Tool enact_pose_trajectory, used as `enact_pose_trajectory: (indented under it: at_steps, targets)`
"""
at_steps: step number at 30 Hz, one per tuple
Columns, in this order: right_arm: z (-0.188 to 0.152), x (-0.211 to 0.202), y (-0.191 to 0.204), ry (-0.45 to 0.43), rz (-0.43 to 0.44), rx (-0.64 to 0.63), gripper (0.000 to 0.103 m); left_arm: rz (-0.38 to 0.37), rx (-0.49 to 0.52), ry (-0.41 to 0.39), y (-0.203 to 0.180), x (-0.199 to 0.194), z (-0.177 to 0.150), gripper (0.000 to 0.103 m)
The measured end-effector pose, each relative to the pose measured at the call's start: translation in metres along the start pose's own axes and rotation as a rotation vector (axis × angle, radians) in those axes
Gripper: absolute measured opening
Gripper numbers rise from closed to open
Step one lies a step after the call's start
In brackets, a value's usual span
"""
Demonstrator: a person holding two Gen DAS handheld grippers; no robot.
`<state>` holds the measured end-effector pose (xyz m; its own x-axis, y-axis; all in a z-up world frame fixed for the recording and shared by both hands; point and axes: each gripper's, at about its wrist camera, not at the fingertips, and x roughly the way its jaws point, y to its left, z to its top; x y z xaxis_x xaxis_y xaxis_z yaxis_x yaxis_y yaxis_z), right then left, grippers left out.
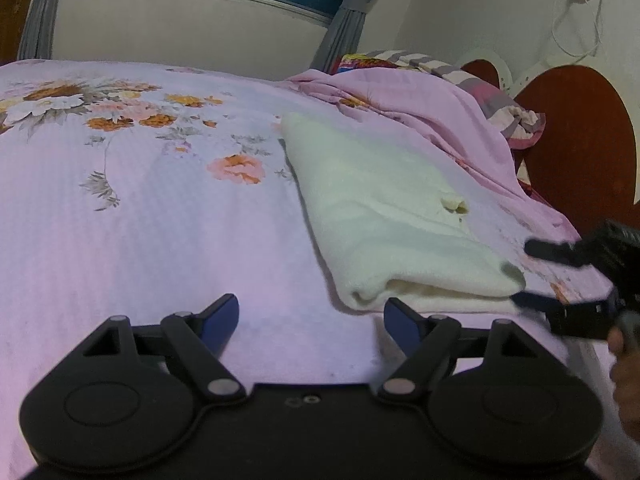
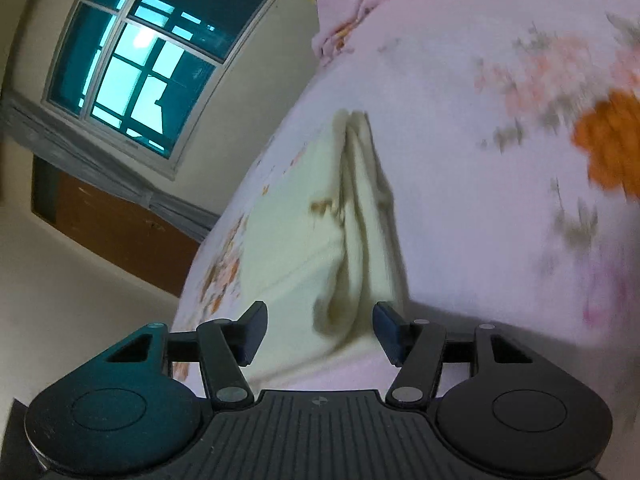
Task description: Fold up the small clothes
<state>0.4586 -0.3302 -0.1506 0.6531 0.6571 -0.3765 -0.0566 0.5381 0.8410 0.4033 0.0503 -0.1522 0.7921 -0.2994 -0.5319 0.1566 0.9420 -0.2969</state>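
A cream garment [image 1: 384,216] lies folded into a flat rectangle on the floral pink bedsheet [image 1: 140,220], with a small hole or tag near its right side. My left gripper [image 1: 312,312] hovers open over bare sheet just left of the garment's near corner, with nothing between its fingers. My right gripper [image 1: 528,276] comes in from the right, and the garment's near right corner sits between its spread fingers. In the right wrist view the layered edge of the garment [image 2: 304,232] runs into the gap of the right gripper [image 2: 320,320], whose pads stand apart from the cloth.
A crumpled pink blanket [image 1: 420,108] and a striped pillow [image 1: 496,96] are heaped behind the garment, against a red-brown headboard [image 1: 580,140]. A hand [image 1: 628,392] holds the right gripper at the bed's right edge. A window [image 2: 148,64] with grey curtains is beyond the bed.
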Motion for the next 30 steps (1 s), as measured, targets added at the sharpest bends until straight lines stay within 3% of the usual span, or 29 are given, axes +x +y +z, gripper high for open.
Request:
enact_pose_trajectory:
  at_steps: [3,5,6,9,15,20,24,27,30]
  targets:
    - [-0.004,0.011,0.004,0.025,-0.005,0.003,0.059,0.019,0.018,0.006,-0.004,0.002,0.0,0.079]
    - [0.001,0.015,0.012,0.02,0.001,-0.018,0.035,0.042,0.034,0.011,-0.008,0.003,-0.001,0.079]
    - [0.003,0.02,0.014,0.027,-0.008,-0.023,0.009,0.051,0.039,0.015,-0.008,0.004,-0.001,0.079]
    - [0.005,0.023,0.024,0.026,-0.038,-0.069,0.007,0.066,0.048,0.006,-0.011,0.002,0.0,0.079]
    - [0.006,-0.003,0.048,-0.027,-0.019,-0.183,0.006,0.093,0.061,0.025,-0.013,0.007,-0.001,0.079]
    - [-0.004,0.009,0.005,0.007,-0.136,-0.098,0.005,0.088,0.059,0.032,-0.011,0.005,-0.001,0.079]
    - [-0.007,-0.008,-0.002,-0.03,-0.122,-0.068,0.005,0.078,0.063,0.032,-0.003,-0.013,-0.001,0.078]
    - [0.0,-0.031,0.014,-0.092,-0.111,-0.172,0.005,0.07,0.012,-0.027,0.004,-0.031,0.009,0.077]
    - [0.005,-0.013,0.051,-0.077,-0.108,-0.354,0.005,0.048,0.016,-0.021,-0.009,-0.013,0.029,0.078]
